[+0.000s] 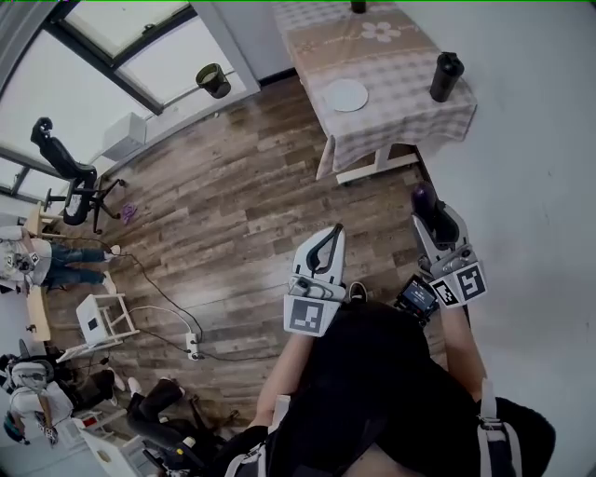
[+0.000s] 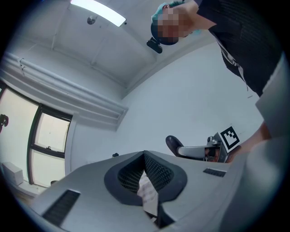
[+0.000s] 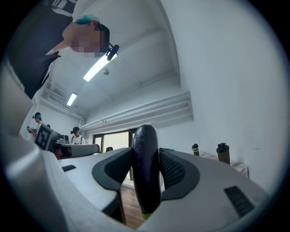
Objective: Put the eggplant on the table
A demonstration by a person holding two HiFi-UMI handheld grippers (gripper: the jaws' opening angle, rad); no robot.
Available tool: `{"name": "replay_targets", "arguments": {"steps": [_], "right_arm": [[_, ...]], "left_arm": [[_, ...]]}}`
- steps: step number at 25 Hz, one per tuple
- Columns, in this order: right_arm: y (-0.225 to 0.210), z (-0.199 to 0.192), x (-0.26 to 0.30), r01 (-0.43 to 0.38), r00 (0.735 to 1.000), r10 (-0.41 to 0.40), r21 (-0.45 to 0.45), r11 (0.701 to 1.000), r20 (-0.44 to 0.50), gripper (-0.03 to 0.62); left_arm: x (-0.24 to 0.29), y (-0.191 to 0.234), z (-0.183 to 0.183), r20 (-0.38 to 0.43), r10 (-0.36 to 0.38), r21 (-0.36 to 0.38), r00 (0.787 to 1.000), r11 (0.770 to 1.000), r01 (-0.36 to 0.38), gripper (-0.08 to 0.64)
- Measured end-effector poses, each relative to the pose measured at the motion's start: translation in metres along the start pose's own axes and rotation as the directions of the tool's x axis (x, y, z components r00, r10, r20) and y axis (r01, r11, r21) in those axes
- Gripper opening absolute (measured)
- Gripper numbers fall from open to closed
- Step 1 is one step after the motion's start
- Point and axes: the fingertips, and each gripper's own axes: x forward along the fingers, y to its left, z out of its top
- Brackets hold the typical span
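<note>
At 6 o'clock in the head view, a dark shirt and two forearms, a gripper at the end of each. At 3 o'clock, right gripper [image 1: 428,212] clenched on the eggplant [image 3: 146,172], both ribbed pads pressed against its flanks. Eggplant upright in the grasp: long, slim, glossy, dark purple close to black, rounded tip well above the pads, a touch of green at its low end. A small black device [image 1: 416,294] just beside the right wrist. Close to the middle of the view, left gripper [image 1: 335,231] clamped shut, tips together, with a pale checked sliver seen through the slit lower down, too small to identify.

Beyond both grippers, toward 12 o'clock, brown plank floor [image 1: 233,205], then the white foot and hanging cloth of the table [image 1: 410,121] at 1 o'clock. Eggplant well apart from that tabletop, in the air over the floor.

On the checked cloth:
- white plate [image 1: 348,94] at the 9 o'clock side
- black bottle [image 1: 445,76] at the 3 o'clock edge, capped, contents hidden
- second dark bottle [image 1: 358,6] at 12 o'clock, cut by the frame edge

Off the direct line to the table:
- power strip [image 1: 193,347] with trailing cable at 7 o'clock
- white stool [image 1: 98,317] at 8 o'clock
- seated person [image 1: 51,256] at 9 o'clock
- black office chair [image 1: 70,177] at 10 o'clock
- white box [image 1: 123,137] by the window
- round black pot [image 1: 213,80] at 11 o'clock, inside too dark to read
</note>
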Motion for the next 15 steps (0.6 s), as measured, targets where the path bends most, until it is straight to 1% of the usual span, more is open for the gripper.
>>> {"name": "replay_targets", "arguments": {"steps": [3, 6, 9, 11, 13, 15], "right_arm": [[-0.008, 0.003, 0.041, -0.004, 1.000, 0.004, -0.021, 1.000, 0.000, 0.195], [-0.019, 0.000, 0.070, -0.001, 1.000, 0.001, -0.051, 0.999, -0.014, 0.195], [-0.033, -0.003, 0.103, 0.013, 0.999, -0.015, -0.079, 0.997, -0.028, 0.195], [-0.044, -0.003, 0.132, 0.023, 0.999, -0.027, -0.105, 0.994, -0.033, 0.195], [-0.056, -0.001, 0.161, 0.030, 0.998, -0.036, -0.141, 0.990, -0.043, 0.195], [-0.067, 0.001, 0.183, 0.035, 0.997, -0.047, -0.177, 0.984, -0.063, 0.195]], "left_arm": [[0.025, 0.035, 0.003, 0.003, 0.009, 0.010, 1.000, 1.000, -0.009, 0.002], [0.045, 0.063, -0.007, 0.001, 0.010, 0.009, 1.000, 1.000, -0.010, 0.002], [0.069, 0.093, -0.018, -0.016, -0.012, 0.028, 1.000, 1.000, 0.012, 0.002], [0.092, 0.118, -0.018, 0.003, -0.035, 0.051, 0.999, 0.998, 0.035, 0.002], [0.116, 0.143, -0.017, 0.028, -0.047, 0.032, 0.998, 0.998, 0.047, 0.002], [0.132, 0.161, -0.021, 0.028, -0.062, 0.001, 0.998, 0.998, 0.062, 0.002]]}}
